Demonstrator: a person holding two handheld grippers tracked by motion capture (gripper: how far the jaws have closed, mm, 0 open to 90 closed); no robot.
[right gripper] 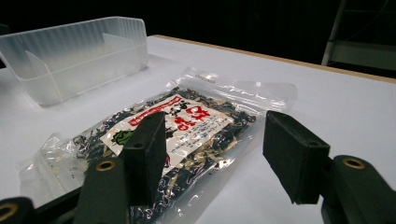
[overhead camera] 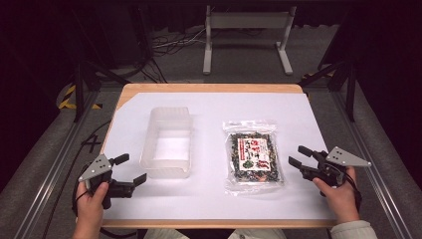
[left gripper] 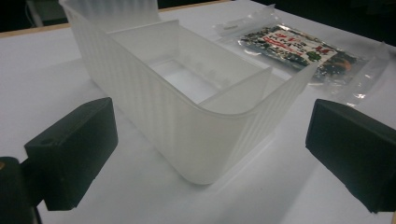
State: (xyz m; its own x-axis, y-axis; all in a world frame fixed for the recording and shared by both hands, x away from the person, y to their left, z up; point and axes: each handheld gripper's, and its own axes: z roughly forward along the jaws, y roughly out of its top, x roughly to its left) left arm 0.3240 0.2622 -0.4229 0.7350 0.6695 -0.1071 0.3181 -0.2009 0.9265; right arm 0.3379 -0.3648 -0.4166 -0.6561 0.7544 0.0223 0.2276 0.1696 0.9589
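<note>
**Open grippers flanked bin and snack bag**

The left gripper (overhead camera: 130, 169) stood with jaws apart just beside the translucent bin (overhead camera: 167, 142). The right gripper (overhead camera: 297, 156), jaws spread and empty, faced the clear bag (overhead camera: 253, 157) lying flat mid-table, its red-and-white label (right gripper: 173, 123) unreadable. The white table sheet (overhead camera: 209, 199) lay bare between them.

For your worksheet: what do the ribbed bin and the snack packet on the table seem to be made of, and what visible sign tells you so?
Bin: probably thin moulded plastic, frosted and translucent; the white table surface shows dimly through its ribbed walls and inner dividers.
Packet: apparently clear, glossy plastic film; its dark contents show through, and its flat sealed edges shine and crinkle around a printed paper-like label.
</note>
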